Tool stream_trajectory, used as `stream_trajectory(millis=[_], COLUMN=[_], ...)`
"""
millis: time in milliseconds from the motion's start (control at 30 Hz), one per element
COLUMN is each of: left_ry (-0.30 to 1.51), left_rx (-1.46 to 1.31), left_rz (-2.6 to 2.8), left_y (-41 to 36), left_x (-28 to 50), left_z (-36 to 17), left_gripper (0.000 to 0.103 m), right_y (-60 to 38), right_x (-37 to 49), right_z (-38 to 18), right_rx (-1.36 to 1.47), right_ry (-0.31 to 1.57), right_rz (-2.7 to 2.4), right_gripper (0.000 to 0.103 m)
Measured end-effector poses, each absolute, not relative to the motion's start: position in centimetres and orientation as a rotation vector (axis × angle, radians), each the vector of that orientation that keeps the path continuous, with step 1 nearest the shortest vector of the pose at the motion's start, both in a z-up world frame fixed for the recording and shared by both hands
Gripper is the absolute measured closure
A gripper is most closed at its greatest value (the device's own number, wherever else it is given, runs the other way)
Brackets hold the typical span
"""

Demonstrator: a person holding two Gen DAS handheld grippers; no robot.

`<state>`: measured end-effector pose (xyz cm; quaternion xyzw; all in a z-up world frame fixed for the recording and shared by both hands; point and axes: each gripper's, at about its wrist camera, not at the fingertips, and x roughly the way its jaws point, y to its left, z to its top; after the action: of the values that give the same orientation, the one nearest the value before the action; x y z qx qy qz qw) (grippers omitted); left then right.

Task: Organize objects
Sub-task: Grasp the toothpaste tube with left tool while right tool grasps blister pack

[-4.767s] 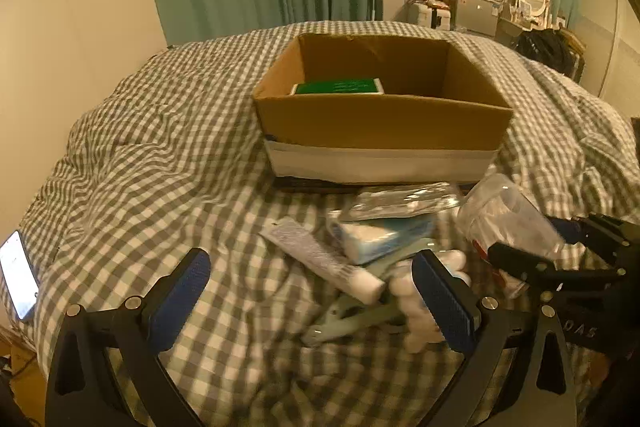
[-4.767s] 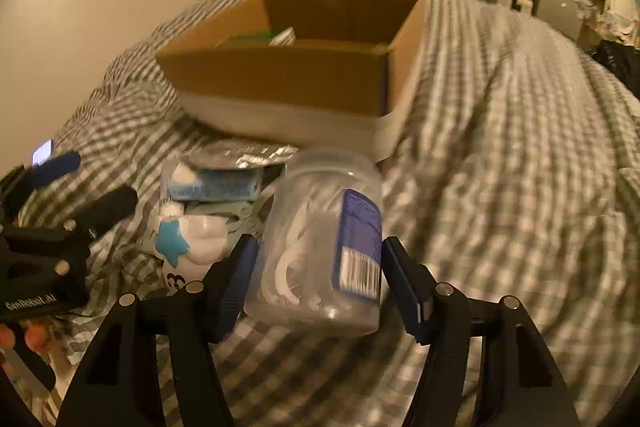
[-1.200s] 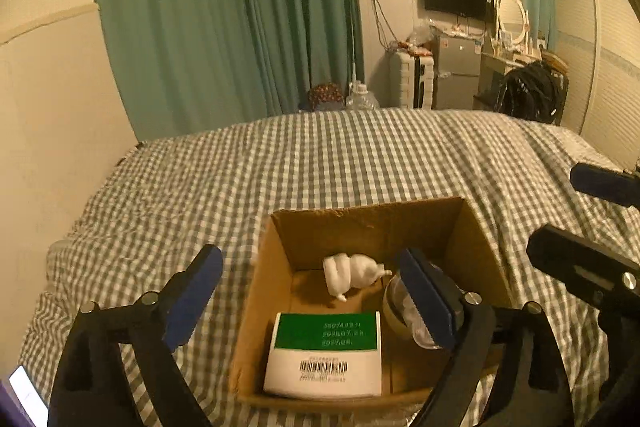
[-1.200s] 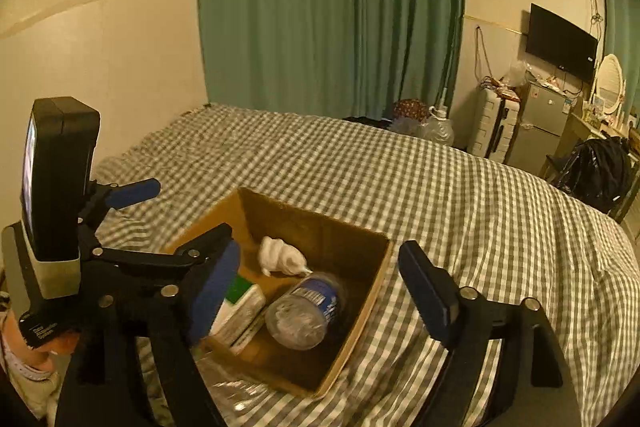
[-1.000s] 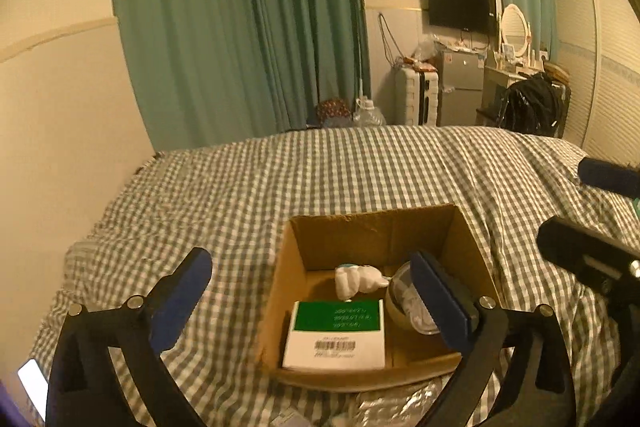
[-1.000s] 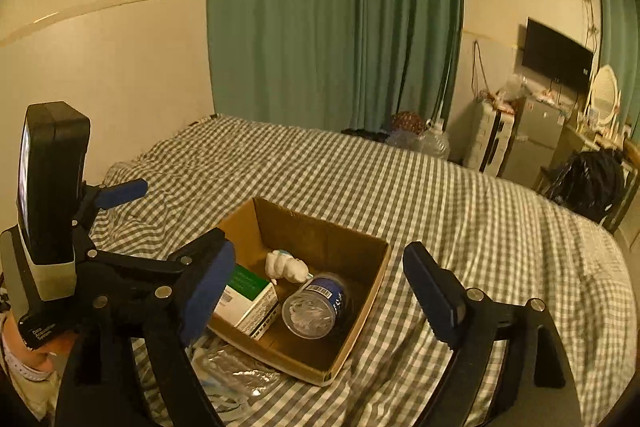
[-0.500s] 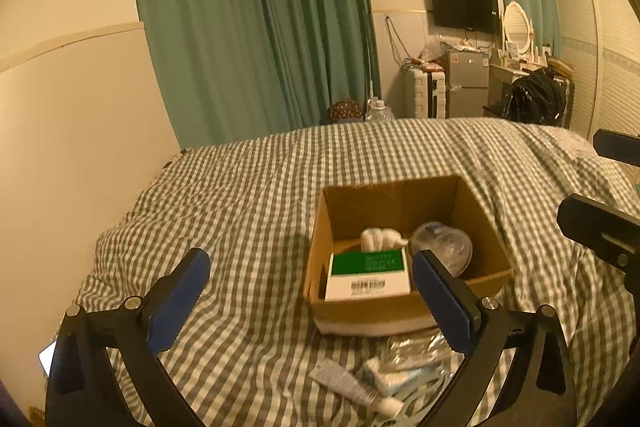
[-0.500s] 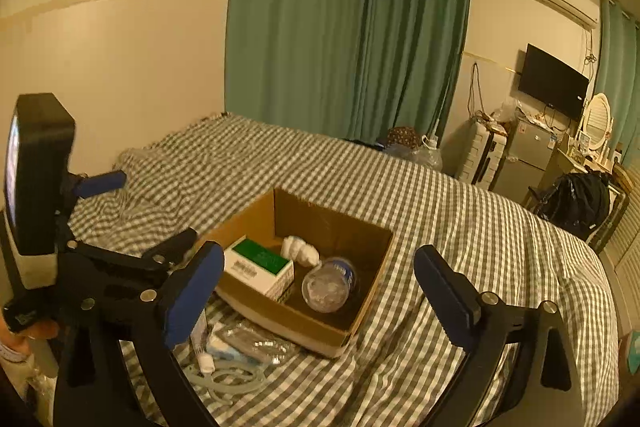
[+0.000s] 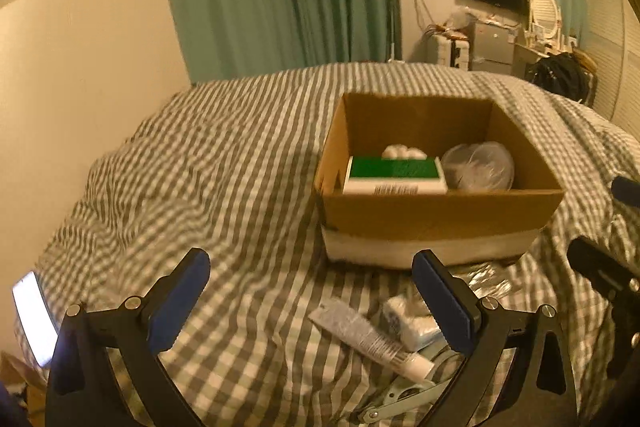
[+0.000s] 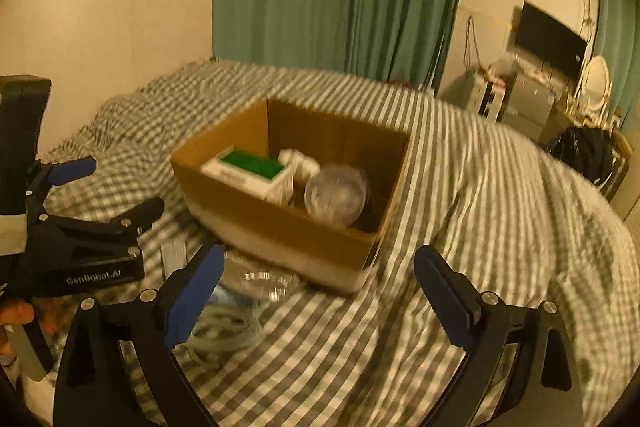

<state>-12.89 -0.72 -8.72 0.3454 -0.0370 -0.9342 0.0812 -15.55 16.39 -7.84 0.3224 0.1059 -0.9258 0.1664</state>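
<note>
The cardboard box (image 9: pixel 438 215) stands on the checked bed (image 9: pixel 224 163). Inside it lie a green-topped carton (image 9: pixel 394 174), a small white figure (image 9: pixel 402 151) behind the carton and a clear jar (image 9: pixel 478 167) beside it. The left gripper (image 9: pixel 310 301) and the right gripper (image 10: pixel 316 291) both have their fingers spread and hold nothing. A tube (image 9: pixel 366 339) and small packets (image 9: pixel 412 321) lie on the bed in front of the box.

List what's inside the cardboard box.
The box holds a green-topped carton, a clear jar on its side and a small white object behind the carton. The floor beneath them is hidden.
</note>
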Motion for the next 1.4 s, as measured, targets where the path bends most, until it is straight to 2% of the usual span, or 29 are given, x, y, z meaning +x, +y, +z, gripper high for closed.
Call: stream_trajectory(millis=[300, 533, 600, 633, 733, 767, 800, 900, 1167, 1400], left_ry=[-0.077, -0.093, -0.121, -0.134, -0.159, -0.160, -0.170, -0.216, -0.152, -0.102], left_rx=[1.242, 1.360, 1.420, 1.433, 1.456, 1.477, 1.486, 1.483, 1.426, 1.413], left_rz=[-2.674, -2.688, -2.688, -2.697, -2.754, -2.771, -2.779, -2.791, -2.791, -2.798], left_y=[-0.9, 0.6, 1.5, 1.9, 2.6, 2.8, 3.0, 3.1, 0.5, -1.0], left_x=[-13.5, -14.8, -14.8, -14.7, -14.1, -13.8, -13.6, -12.7, -11.1, -12.0], left_z=[-15.4, -17.2, -18.1, -18.4, -18.2, -18.1, -18.0, -17.5, -16.2, -15.8], left_gripper=[0.000, 0.009, 0.025, 0.029, 0.059, 0.072, 0.078, 0.079, 0.080, 0.081], right_y=[17.0, 18.1, 18.1, 18.0, 18.2, 18.2, 18.2, 17.9, 16.3, 13.2], right_x=[-16.5, -17.1, -17.1, -17.1, -16.8, -16.8, -16.7, -16.2, -15.7, -17.5], right_z=[-12.4, -13.6, -13.6, -13.6, -13.5, -13.5, -13.5, -13.5, -13.2, -14.3], right_rx=[1.038, 1.091, 1.092, 1.091, 1.094, 1.099, 1.104, 1.112, 1.101, 1.124], right_ry=[0.291, 0.241, 0.244, 0.244, 0.240, 0.238, 0.235, 0.232, 0.277, 0.577], right_rz=[-2.592, -2.590, -2.593, -2.595, -2.605, -2.605, -2.603, -2.596, -2.585, -2.500], right_gripper=[0.007, 0.007, 0.007, 0.007, 0.007, 0.007, 0.007, 0.007, 0.007, 0.009])
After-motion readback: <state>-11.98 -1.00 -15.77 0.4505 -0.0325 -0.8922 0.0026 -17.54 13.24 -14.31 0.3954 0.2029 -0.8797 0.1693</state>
